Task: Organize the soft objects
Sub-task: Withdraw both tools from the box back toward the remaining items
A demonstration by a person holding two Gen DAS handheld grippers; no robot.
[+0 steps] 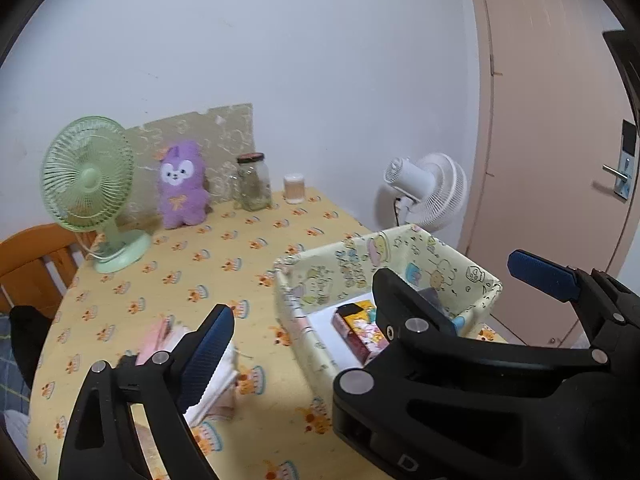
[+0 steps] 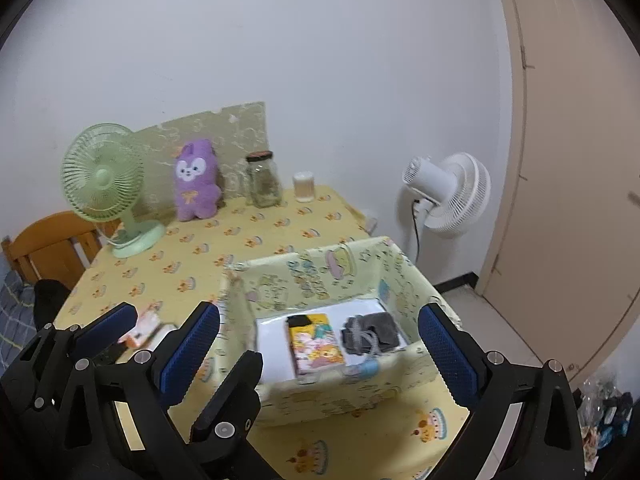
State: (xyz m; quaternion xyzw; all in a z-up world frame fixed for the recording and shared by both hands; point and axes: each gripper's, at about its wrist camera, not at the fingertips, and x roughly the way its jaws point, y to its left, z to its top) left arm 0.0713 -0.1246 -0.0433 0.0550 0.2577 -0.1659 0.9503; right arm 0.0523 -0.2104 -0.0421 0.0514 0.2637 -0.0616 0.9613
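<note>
A yellow cartoon-print fabric box (image 2: pixel 304 280) (image 1: pixel 340 276) stands on the table near its right edge. Inside it lie a folded colourful cartoon cloth (image 2: pixel 316 344) (image 1: pixel 360 332) and a dark grey folded piece (image 2: pixel 372 332). My right gripper (image 2: pixel 320 308) (image 1: pixel 448 268) hangs open over the box's near side, nothing between its pads. Left of the box, my left gripper (image 1: pixel 320 314) is open and empty too; the right gripper hides its right finger. A stack of folded pink and white cloths (image 1: pixel 218 380) (image 2: pixel 144 326) lies under its left finger. A purple plush toy (image 1: pixel 182 184) (image 2: pixel 196 180) stands at the back.
On the yellow tablecloth (image 1: pixel 200 264) at the back stand a green desk fan (image 1: pixel 90 192), a glass jar (image 1: pixel 252 182) and a small cup (image 1: pixel 294 188). A white floor fan (image 2: pixel 448 194) and a door (image 2: pixel 568 160) are to the right. A wooden chair (image 1: pixel 36 264) is at the left.
</note>
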